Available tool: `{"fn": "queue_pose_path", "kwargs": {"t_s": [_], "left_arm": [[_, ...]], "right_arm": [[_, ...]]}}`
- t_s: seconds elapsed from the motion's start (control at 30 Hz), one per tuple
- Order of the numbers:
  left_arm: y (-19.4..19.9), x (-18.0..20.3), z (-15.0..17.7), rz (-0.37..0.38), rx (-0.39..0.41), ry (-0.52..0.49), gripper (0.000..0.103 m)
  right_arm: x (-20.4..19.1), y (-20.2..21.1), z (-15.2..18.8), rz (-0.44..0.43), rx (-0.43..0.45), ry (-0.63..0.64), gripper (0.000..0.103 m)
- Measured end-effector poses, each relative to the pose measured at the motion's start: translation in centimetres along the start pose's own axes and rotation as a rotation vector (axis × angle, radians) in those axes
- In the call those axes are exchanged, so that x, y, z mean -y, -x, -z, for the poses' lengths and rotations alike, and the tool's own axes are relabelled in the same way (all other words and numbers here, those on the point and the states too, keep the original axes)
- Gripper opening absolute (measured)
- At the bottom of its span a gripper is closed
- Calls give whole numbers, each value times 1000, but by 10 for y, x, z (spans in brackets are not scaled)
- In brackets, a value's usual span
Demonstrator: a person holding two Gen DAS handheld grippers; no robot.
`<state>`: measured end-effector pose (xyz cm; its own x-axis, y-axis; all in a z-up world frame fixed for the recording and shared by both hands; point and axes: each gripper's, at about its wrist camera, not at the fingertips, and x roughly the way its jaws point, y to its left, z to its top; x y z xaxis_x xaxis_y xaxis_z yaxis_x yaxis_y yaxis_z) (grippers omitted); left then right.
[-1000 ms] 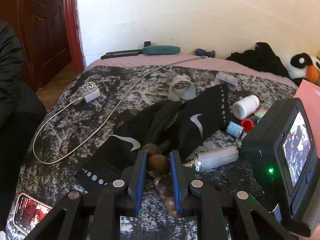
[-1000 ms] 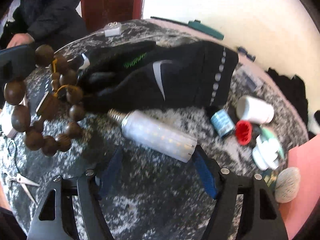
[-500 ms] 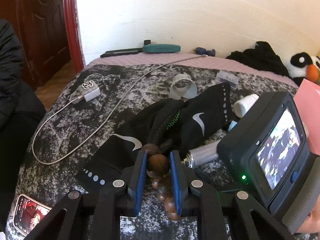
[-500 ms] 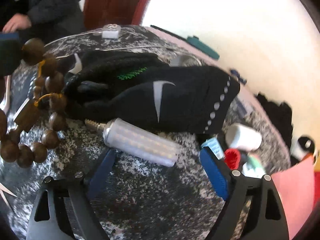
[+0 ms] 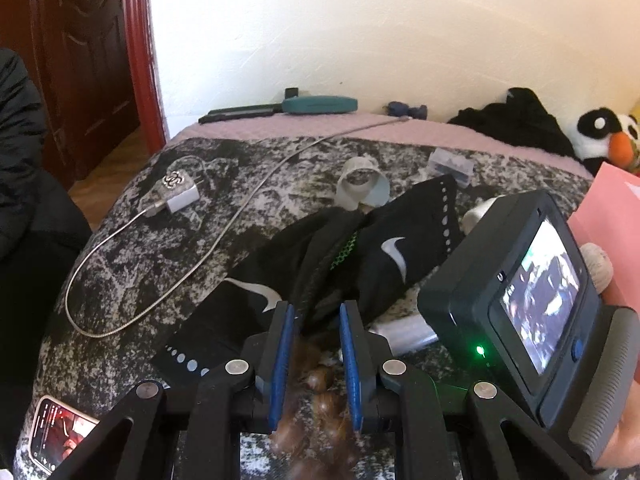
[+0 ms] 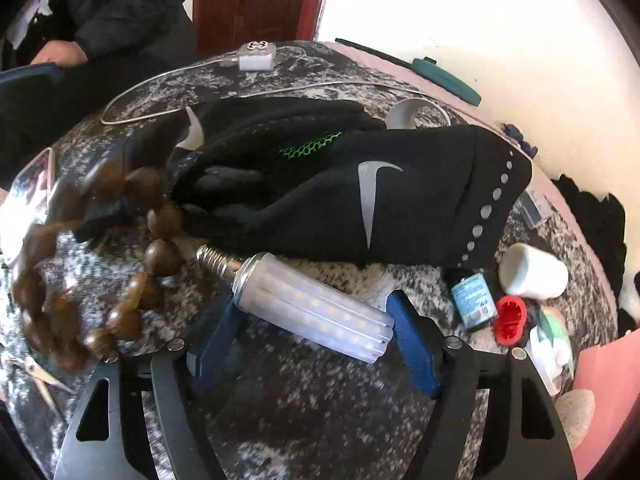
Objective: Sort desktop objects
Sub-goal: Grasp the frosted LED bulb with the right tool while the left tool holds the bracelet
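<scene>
**Corn bulb framed by the right tongs, beads blurred at the left**

Mottled grey-and-black cloth covers the desktop, with a cream wall behind and a dark red door at the upper left of both views.

In the right wrist view, the right gripper stands wide. Its jaws have just been closing a little, and the LED corn bulb lies between the blue pads at the lower centre, screw base toward the upper left; whether a pad touches it cannot be told. Black gloves fill the middle of the frame, just above the bulb. At the right lie a white bottle, a small blue bottle and a red cap.

A string of brown wooden beads shows motion-blurred at the left of that frame. In the left wrist view, the left gripper is narrow, and the beads smear between and below its pads; whether they are pinched cannot be told. A white charger with its cable sits at the upper left.
</scene>
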<state>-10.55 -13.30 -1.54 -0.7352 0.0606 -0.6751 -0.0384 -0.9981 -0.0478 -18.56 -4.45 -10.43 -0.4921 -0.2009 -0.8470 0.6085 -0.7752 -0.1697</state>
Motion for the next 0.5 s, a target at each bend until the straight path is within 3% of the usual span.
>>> {"fn": "queue_pose_path", "kwargs": {"t_s": [0.5], "left_arm": [[1, -3, 6, 2, -34, 4, 19]], "right_arm": [[14, 67, 30, 85, 38, -34, 77]]}}
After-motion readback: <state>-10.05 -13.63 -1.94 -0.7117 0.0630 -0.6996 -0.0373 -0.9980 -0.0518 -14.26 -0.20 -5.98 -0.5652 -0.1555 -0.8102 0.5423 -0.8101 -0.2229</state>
